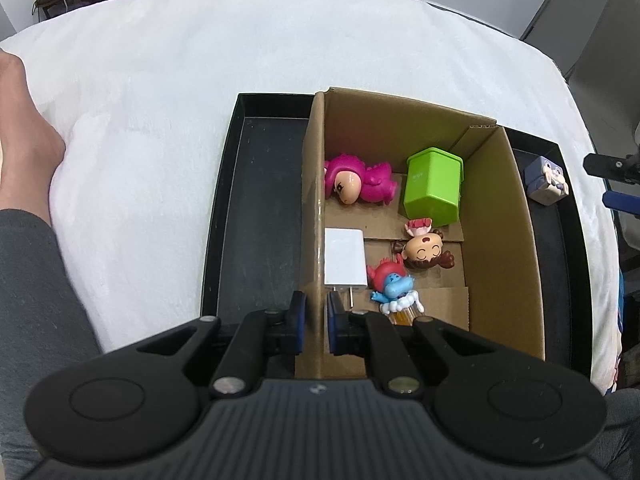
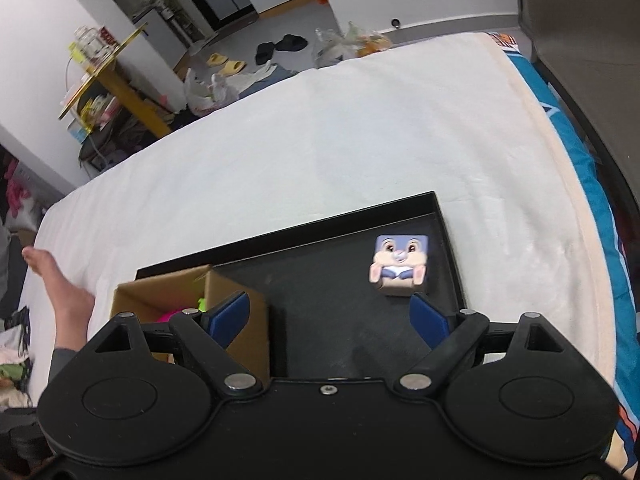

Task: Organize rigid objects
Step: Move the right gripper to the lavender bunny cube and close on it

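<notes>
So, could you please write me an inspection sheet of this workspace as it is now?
Surface: white blanket under a black tray.
Job's things: cardboard box in the tray holds a pink figure, green bin, white charger, girl figure and blue-red figure; rabbit cube sits outside it on the tray.
Clutter: nothing seen.
Grippers: left gripper shut on the box wall; right gripper open, empty, near the cube.
Cables: nothing seen.
Surroundings: yellow shelf, slippers, a bare foot.

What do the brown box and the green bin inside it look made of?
Brown box: corrugated cardboard, matte; a torn, fluted edge shows at its far corner. Green bin: likely moulded plastic, smooth with a slight sheen and crisp rim.
</notes>
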### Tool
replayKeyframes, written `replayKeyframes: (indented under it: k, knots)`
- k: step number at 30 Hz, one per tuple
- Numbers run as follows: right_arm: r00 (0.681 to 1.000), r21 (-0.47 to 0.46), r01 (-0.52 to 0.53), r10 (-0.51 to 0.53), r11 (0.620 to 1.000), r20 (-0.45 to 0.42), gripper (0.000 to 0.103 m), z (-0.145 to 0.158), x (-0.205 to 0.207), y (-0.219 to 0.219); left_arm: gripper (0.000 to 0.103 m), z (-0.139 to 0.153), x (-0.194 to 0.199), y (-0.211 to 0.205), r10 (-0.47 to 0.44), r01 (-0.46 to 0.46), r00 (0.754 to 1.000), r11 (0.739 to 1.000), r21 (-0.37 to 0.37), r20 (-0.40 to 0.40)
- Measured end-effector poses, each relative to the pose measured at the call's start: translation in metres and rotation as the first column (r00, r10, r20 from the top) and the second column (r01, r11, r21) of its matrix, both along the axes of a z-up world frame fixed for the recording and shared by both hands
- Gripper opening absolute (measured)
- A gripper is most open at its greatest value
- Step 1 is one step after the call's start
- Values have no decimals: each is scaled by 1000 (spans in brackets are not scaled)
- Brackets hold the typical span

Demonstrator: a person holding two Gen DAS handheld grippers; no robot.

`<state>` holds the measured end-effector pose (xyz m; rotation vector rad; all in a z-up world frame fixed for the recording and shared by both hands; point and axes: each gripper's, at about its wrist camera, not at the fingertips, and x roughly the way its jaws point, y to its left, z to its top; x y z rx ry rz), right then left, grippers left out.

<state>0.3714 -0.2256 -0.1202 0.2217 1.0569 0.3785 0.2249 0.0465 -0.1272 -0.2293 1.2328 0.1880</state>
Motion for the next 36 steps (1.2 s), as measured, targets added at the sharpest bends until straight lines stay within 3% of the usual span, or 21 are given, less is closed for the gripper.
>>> replayKeyframes:
  k: [12,18,28,30,36]
  knots:
    - [999,-30,25,-26,999,-33,67,-30,27,-2,7,-2,2,-2,-4,4,1000,1000,27,-4]
    - [999,-143,36,-38,989,-6,65,-42,37,7,7,-3,1,-1,-3,3,1000,1000,23,-5]
    - [998,-191,51,-58,980,-30,58,-59,50,17,7,-3,2,0,1,-1,1000,1000,16,-8]
    - [997,-231,48,-59,972,-41,46,-64,51,20,7,-3,2,-1,0,0,1000,1000,16,-6]
    - [998,-293,-14,-4,956,-63,44,-63,43,27,7,-4,1,0,3,-3,1000,1000,14,-6]
